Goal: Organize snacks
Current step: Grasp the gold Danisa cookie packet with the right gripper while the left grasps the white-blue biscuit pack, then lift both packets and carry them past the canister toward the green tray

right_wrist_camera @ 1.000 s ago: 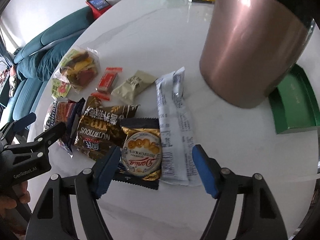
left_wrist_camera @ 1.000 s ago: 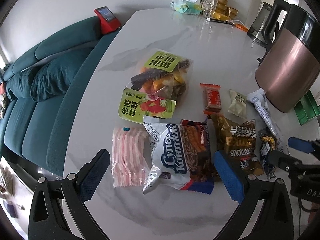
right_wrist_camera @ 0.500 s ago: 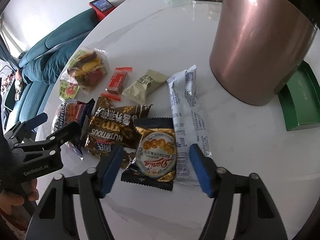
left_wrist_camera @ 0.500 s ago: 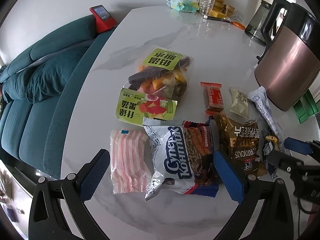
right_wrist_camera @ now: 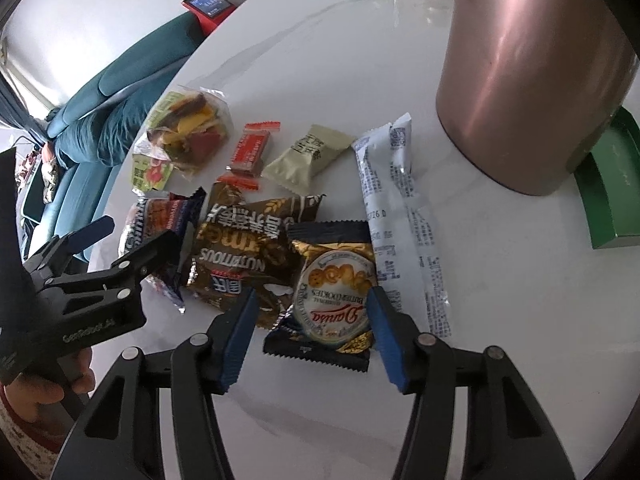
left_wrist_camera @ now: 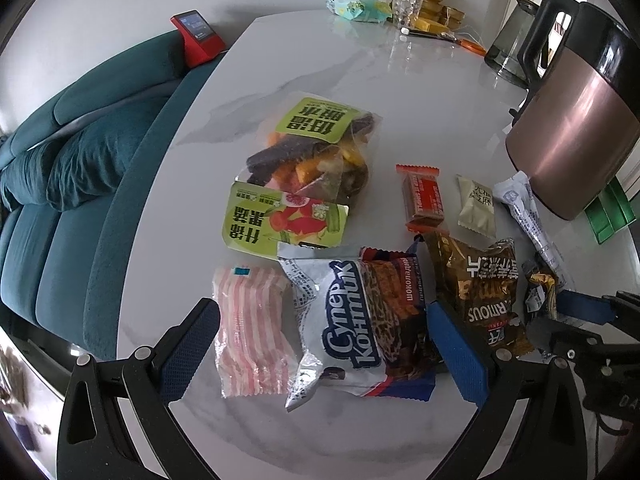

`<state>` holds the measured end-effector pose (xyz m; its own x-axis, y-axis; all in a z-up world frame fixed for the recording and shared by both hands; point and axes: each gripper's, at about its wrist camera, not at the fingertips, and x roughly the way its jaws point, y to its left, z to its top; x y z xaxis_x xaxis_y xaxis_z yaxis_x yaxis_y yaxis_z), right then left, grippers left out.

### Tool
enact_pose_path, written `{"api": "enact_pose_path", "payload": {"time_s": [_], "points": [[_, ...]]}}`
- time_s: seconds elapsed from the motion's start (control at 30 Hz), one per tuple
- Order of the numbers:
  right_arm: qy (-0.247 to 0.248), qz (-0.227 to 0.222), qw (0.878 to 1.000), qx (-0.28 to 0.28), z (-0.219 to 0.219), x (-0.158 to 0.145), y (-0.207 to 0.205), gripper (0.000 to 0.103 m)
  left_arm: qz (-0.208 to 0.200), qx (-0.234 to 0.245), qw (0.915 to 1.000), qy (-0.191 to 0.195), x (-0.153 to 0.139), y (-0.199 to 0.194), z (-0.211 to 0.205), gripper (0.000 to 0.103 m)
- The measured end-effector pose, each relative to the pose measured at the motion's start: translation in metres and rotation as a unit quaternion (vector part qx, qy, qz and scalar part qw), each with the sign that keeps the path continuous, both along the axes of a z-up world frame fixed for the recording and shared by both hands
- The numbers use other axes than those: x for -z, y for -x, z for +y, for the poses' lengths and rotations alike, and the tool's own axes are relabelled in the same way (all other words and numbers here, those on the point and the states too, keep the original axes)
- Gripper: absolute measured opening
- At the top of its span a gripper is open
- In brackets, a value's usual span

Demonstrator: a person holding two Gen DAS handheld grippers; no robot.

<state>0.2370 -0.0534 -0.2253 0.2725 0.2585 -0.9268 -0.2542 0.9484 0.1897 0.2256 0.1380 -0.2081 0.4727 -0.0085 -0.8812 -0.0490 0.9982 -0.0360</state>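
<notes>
Snack packets lie clustered on the white marble table [right_wrist_camera: 500,320]. My right gripper [right_wrist_camera: 311,336] points down over a black and gold butter cookie packet [right_wrist_camera: 334,300]. Its jaws are closing with the packet between them; the right pad is at the packet's edge and the left pad still shows a gap. Beside it lie a brown "Nutritious" bag [right_wrist_camera: 244,248] and a long white sachet [right_wrist_camera: 400,216]. My left gripper [left_wrist_camera: 324,348] stands wide open above a pink striped packet [left_wrist_camera: 252,328] and a white "Super Kontik" bag [left_wrist_camera: 360,320], gripping nothing.
A copper-coloured kettle [right_wrist_camera: 532,72] stands close on the right with a green box [right_wrist_camera: 608,192] behind it. A red bar [right_wrist_camera: 250,148], a beige packet [right_wrist_camera: 308,152] and a dried-fruit bag [right_wrist_camera: 188,132] lie farther out. A teal sofa [left_wrist_camera: 60,184] borders the table's left edge.
The right gripper's jaws have narrowed around the cookie packet and it has come a little closer to it. The left gripper has stayed open in nearly the same place.
</notes>
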Motion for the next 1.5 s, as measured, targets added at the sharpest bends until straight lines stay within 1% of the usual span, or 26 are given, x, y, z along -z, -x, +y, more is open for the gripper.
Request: {"api": "enact_pose_path", "payload": {"time_s": [0.1, 0.2, 0.33, 0.37, 0.4, 0.5, 0.63, 0.77, 0.97, 1.2, 1.23, 1.27, 1.3, 1.37, 1.43, 1.5], "points": [[0.01, 0.006, 1.0, 0.006, 0.001, 0.007, -0.007, 0.055, 0.004, -0.003, 1.0, -0.002, 0.002, -0.002, -0.003, 0.102], [0.009, 0.014, 1.0, 0.013, -0.006, 0.01, -0.013, 0.053, 0.008, -0.002, 1.0, -0.001, 0.005, -0.004, -0.004, 0.102], [0.012, 0.012, 1.0, 0.014, -0.004, 0.012, -0.021, 0.051, 0.015, 0.001, 0.9998, -0.013, 0.009, -0.007, -0.006, 0.102], [0.015, 0.01, 1.0, 0.014, -0.003, 0.012, -0.023, 0.048, 0.018, 0.002, 0.9997, -0.018, 0.011, -0.008, -0.007, 0.102], [0.017, 0.008, 1.0, 0.013, -0.007, 0.012, -0.023, 0.038, 0.021, 0.001, 0.9995, -0.022, 0.013, -0.007, -0.007, 0.102], [0.021, 0.004, 1.0, 0.012, -0.006, 0.013, -0.024, 0.038, 0.025, -0.004, 0.9993, -0.026, 0.017, -0.007, -0.007, 0.102], [0.057, -0.008, 0.998, 0.002, 0.002, 0.017, -0.023, 0.038, 0.03, -0.005, 0.9991, -0.03, 0.017, -0.007, -0.008, 0.102], [0.072, -0.015, 0.997, 0.0, 0.005, 0.019, -0.024, 0.038, 0.035, -0.007, 0.9985, -0.041, 0.022, -0.007, -0.008, 0.102], [0.092, -0.03, 0.995, -0.009, 0.012, 0.023, -0.017, 0.038, 0.038, -0.011, 0.9987, -0.033, 0.024, -0.003, -0.005, 0.102], [0.093, -0.032, 0.995, -0.003, 0.014, 0.024, -0.012, 0.037, 0.037, -0.016, 0.9989, -0.024, 0.027, -0.005, 0.003, 0.102], [0.093, -0.033, 0.995, -0.005, 0.014, 0.024, -0.012, 0.035, 0.036, -0.016, 0.9989, -0.024, 0.027, -0.005, 0.003, 0.102], [0.092, -0.035, 0.995, -0.006, 0.015, 0.023, -0.012, 0.028, 0.036, -0.015, 0.999, -0.024, 0.028, -0.004, 0.004, 0.102], [0.092, -0.036, 0.995, -0.008, 0.016, 0.022, -0.011, 0.009, 0.036, -0.013, 0.999, -0.023, 0.029, -0.004, 0.005, 0.102], [0.094, -0.037, 0.995, -0.012, 0.019, 0.022, -0.008, 0.003, 0.039, -0.012, 0.9989, -0.022, 0.03, -0.005, 0.006, 0.102], [0.092, -0.037, 0.995, -0.017, 0.021, 0.021, -0.006, 0.001, 0.039, -0.012, 0.9989, -0.023, 0.03, -0.005, 0.005, 0.102], [0.09, -0.039, 0.995, -0.02, 0.021, 0.02, -0.005, 0.0, 0.038, -0.009, 0.999, -0.022, 0.029, -0.006, 0.005, 0.099]]}}
